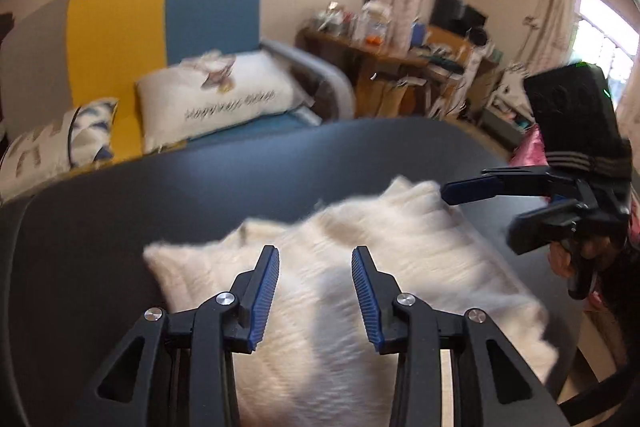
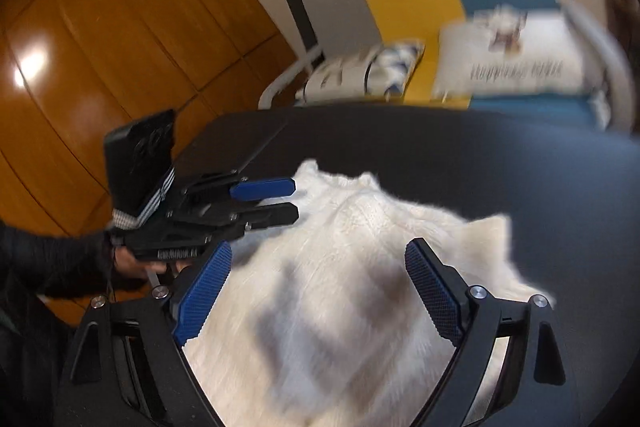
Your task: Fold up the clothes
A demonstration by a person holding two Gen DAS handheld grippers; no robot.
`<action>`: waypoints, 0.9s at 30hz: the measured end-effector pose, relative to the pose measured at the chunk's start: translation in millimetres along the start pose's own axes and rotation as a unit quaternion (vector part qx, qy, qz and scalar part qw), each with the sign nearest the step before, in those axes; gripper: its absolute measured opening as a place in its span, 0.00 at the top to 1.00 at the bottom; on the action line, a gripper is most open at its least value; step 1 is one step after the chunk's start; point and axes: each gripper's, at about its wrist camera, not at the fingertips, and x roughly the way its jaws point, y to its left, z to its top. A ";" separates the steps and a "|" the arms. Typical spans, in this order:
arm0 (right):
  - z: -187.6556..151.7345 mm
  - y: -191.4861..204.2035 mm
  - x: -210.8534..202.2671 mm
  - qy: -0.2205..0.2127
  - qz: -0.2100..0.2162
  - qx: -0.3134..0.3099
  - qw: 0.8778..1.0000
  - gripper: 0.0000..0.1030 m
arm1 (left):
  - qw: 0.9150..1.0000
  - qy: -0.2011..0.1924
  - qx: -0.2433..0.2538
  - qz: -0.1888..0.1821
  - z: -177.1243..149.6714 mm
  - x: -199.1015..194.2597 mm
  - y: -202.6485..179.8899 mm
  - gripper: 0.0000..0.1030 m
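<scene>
A white fluffy sweater (image 1: 340, 267) (image 2: 340, 287) lies crumpled on the dark table (image 1: 100, 227) (image 2: 520, 163). My left gripper (image 1: 316, 255) hovers over the sweater's near part, open, with only cloth showing behind the gap between its blue pads. In the right wrist view the left gripper (image 2: 294, 199) comes in from the left, over the sweater's far left edge. My right gripper (image 2: 320, 251) stands wide open above the middle of the sweater and holds nothing. From the left wrist view the right gripper (image 1: 476, 213) reaches in from the right at the sweater's far corner, held by a hand (image 1: 568, 259).
Behind the table stands a sofa (image 1: 120, 39) with a grey, yellow and blue back and several cushions (image 1: 216, 99). A cluttered wooden desk (image 1: 400, 67) is at the back right. A wooden wardrobe (image 2: 100, 47) is on the left. A dark flat panel (image 2: 232, 143) lies at the table's far left corner.
</scene>
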 end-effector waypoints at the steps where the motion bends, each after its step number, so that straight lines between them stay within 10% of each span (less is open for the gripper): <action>1: -3.3 -10.3 14.2 0.024 -0.005 0.017 1.000 0.11 | 1.000 0.004 -0.007 -0.005 -3.0 5.1 3.4 0.62; 14: -11.6 -21.9 21.7 -0.016 0.006 0.037 0.999 0.12 | 0.999 0.034 -0.014 -0.034 6.5 13.1 14.9 0.60; 21: -20.2 19.7 31.3 -0.004 0.016 0.045 0.999 0.11 | 0.998 0.055 0.021 0.023 -3.8 -9.1 24.8 0.56; 27: -24.4 80.6 -13.0 -0.015 -0.094 -0.016 0.995 0.11 | 0.997 -0.024 0.045 0.058 -42.8 -83.4 15.6 0.56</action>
